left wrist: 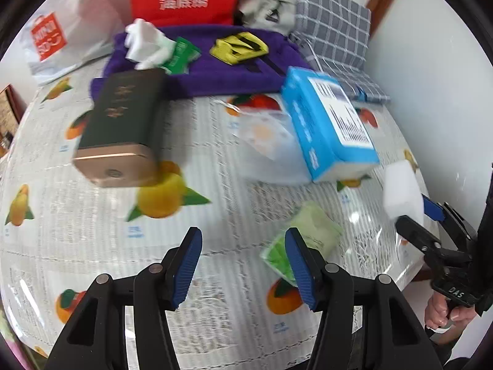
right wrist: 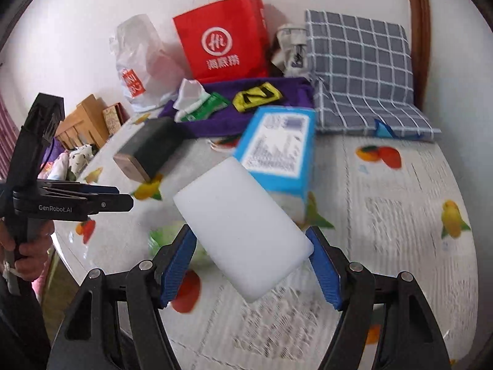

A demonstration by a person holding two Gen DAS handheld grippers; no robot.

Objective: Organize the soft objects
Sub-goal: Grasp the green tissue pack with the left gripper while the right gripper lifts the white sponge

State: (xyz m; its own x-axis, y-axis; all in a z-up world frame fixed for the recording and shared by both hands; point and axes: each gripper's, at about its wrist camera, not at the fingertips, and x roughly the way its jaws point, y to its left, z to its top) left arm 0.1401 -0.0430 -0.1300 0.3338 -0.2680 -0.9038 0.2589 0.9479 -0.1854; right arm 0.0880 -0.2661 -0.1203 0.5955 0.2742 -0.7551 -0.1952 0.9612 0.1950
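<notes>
1. The right gripper (right wrist: pixel 251 262) has its blue jaws clamped on a white soft foam block (right wrist: pixel 243 231). The block is tilted and is up off the table (right wrist: pixel 385 231).
2. The left gripper (left wrist: pixel 243 265) has its jaws apart with nothing between them. It hangs over the table with the fruit-print cover.
3. In the left wrist view, a light green soft sponge (left wrist: pixel 308 237) lies on the table just past the jaws, at about 1 o'clock from them.
4. A blue and white cardboard box (right wrist: pixel 277 151) lies at 12 o'clock from the foam block.
5. A dark green tin with a gold end (right wrist: pixel 148 151) lies at 10 o'clock from the foam block.
6. A purple folded towel (left wrist: pixel 215 74) sits at the far side of the table. On it are a white crumpled cloth (left wrist: pixel 144 43), a small green packet (left wrist: pixel 181 54) and a yellow and black pouch (left wrist: pixel 238 47).
7. A red paper bag (right wrist: pixel 222 37) stands behind the towel. A grey checked cloth (right wrist: pixel 360 71) lies at 3 o'clock from the bag.
</notes>
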